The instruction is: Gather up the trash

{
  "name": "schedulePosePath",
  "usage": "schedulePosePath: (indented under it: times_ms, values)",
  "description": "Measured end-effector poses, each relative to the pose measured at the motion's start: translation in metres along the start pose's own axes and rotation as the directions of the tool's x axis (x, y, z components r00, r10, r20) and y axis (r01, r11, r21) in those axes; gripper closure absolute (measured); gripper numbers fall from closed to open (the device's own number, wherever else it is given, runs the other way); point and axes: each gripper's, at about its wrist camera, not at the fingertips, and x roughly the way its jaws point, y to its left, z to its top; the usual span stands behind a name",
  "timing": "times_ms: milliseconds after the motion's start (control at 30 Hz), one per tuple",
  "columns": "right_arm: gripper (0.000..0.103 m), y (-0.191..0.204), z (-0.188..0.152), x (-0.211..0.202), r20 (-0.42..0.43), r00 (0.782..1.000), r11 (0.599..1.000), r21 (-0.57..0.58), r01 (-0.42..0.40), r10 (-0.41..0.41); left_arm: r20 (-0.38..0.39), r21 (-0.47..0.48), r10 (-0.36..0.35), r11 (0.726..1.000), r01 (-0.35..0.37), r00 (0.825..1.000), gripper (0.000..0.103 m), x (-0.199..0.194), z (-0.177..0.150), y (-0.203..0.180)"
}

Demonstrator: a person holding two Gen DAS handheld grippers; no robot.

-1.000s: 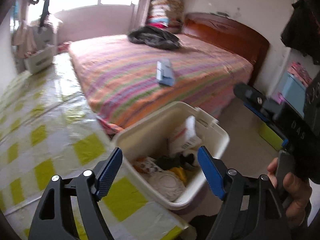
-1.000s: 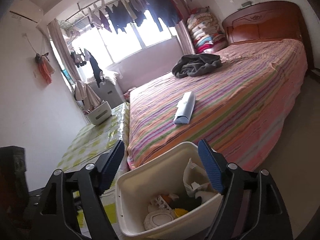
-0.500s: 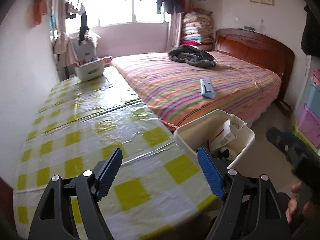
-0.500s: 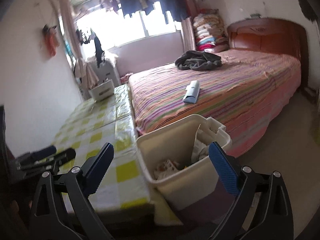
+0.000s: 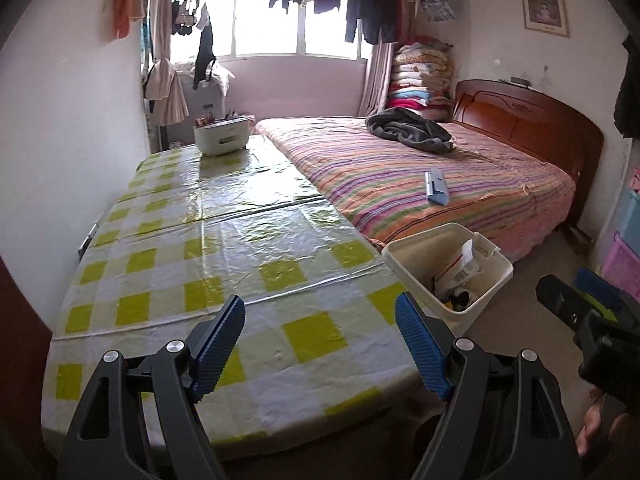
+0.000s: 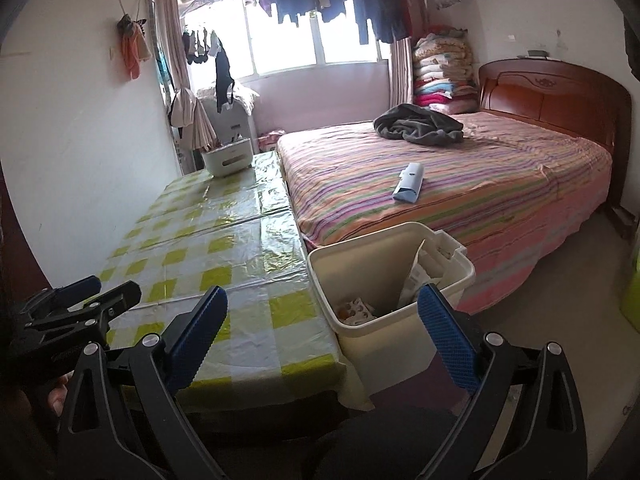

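Observation:
A cream trash bin (image 5: 494, 280) stands on the floor between the checked table and the bed, holding white paper packaging (image 5: 460, 264) and other scraps. In the right wrist view the bin (image 6: 380, 340) is just beyond my fingers. My left gripper (image 5: 318, 312) hovers open over the table's near end with nothing between its blue pads. My right gripper (image 6: 322, 300) is wide open and empty, spanning the table corner and the bin. A blue-and-white packet (image 5: 436, 188) lies on the striped bed (image 6: 410, 182).
The table (image 5: 200, 248) has a glossy yellow-and-white checked cover, with a white basket (image 5: 222, 136) at its far end. A dark garment (image 5: 408, 130) lies on the bed (image 5: 500, 200). Coloured storage drawers (image 5: 624, 256) stand at the right. Laundry hangs at the window.
Both grippers have drawn back and up from the bin, so it looks smaller and the whole table shows. The right jaws have spread wider. The left jaws are unchanged.

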Motion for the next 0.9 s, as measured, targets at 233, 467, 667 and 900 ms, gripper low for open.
schedulePosePath:
  times_ms: [233,467,667,900]
  values:
    - [0.008,0.004,0.004,-0.001,-0.01,1.0,1.0,0.008,-0.002,0.002,0.003,-0.026,0.004,1.0,-0.004,1.0,0.028,-0.004,-0.006,0.012]
    - [0.008,0.009,0.004,0.006,-0.028,1.0,1.0,0.0,-0.005,0.005,-0.009,-0.038,-0.001,0.999,0.001,1.0,0.028,0.0,-0.008,0.017]
    - [0.008,0.01,0.004,0.019,-0.049,0.999,1.0,0.01,-0.016,0.017,-0.028,-0.04,0.002,0.999,-0.003,1.0,0.028,0.009,-0.009,0.019]
    - [0.008,0.002,0.005,0.038,-0.073,0.996,0.999,0.038,-0.038,0.041,-0.056,-0.033,0.017,0.999,-0.019,0.998,0.028,0.023,-0.008,0.017]
